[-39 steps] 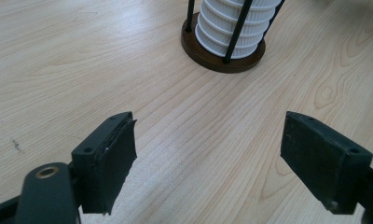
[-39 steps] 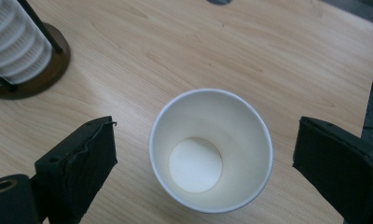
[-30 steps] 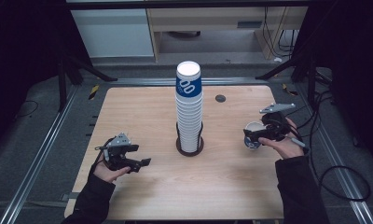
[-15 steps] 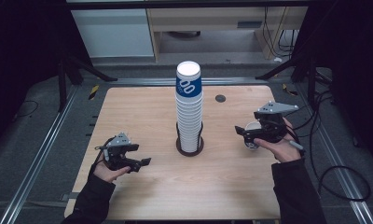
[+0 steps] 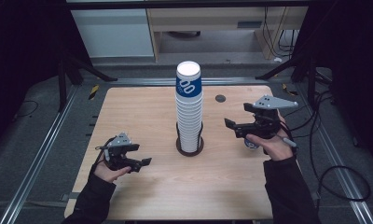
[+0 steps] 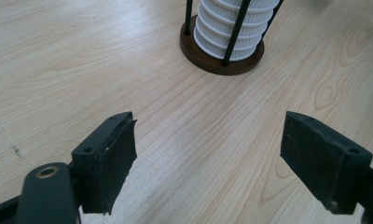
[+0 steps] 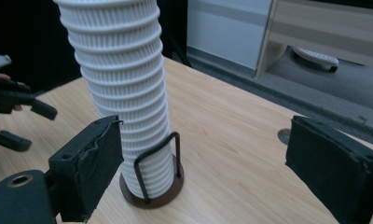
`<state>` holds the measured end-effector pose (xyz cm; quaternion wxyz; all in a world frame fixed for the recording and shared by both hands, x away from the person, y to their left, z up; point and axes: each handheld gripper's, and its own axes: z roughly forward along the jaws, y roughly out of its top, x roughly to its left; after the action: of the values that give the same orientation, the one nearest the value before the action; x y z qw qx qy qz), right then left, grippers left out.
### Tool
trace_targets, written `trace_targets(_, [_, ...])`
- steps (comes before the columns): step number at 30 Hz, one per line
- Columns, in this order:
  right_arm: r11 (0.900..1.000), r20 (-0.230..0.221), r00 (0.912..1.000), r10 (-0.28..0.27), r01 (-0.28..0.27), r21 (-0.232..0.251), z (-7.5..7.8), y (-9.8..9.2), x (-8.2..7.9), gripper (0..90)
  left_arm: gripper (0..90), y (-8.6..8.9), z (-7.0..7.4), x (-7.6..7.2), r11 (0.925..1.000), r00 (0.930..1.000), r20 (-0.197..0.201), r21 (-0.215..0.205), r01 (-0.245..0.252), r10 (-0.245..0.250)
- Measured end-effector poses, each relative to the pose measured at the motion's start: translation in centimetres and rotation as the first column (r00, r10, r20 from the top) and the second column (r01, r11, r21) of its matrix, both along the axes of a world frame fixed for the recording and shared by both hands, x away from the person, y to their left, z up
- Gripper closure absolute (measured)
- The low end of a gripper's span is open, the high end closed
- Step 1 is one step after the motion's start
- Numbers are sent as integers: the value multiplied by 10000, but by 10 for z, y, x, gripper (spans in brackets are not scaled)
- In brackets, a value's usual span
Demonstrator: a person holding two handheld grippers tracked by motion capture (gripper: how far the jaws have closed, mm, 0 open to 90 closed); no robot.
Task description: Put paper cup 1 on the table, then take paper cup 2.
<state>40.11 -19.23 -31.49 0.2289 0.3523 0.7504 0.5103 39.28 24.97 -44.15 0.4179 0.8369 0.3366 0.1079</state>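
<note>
Mid-table: ribbed white cup stack (image 5: pixel 189 112) (blue-topped).

The left gripper (image 5: pixel 145 162) rests low in the left hand (image 5: pixel 111 168) with its jaws wide apart and empty, while the right gripper (image 5: pixel 231 127), raised in the right hand (image 5: pixel 273 144), has just been opening slightly, nothing between its jaws.

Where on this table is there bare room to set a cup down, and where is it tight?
Bare wood lies between the cup stack and the left tool, along the near edge of the table, and at the far left corner. It is tighter on the right: the right tool hovers near the stack, a small cup sits under that hand, and a dark disc lies beyond.
</note>
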Motion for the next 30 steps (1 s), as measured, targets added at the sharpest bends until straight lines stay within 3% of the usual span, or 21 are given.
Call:
trace_targets(8, [9944, 478, 9982, 371, -416, 976, 17, 9, 1, 96, 174, 0, 0, 0, 10000, 10000, 11, 12, -66, 66])
trace_targets(20, [9877, 1059, 9896, 978, -1095, 1113, 35, 39, 4, 90, 177, -1, 0, 0, 9997, 9998, 86, 96, -204, 203])
trace_targets(30, [9845, 1434, 9852, 939, -1133, 1335, 48, 60, 13, 78, 176, 1, 0, 0, 9998, 9997, 96, 5, -218, 218])
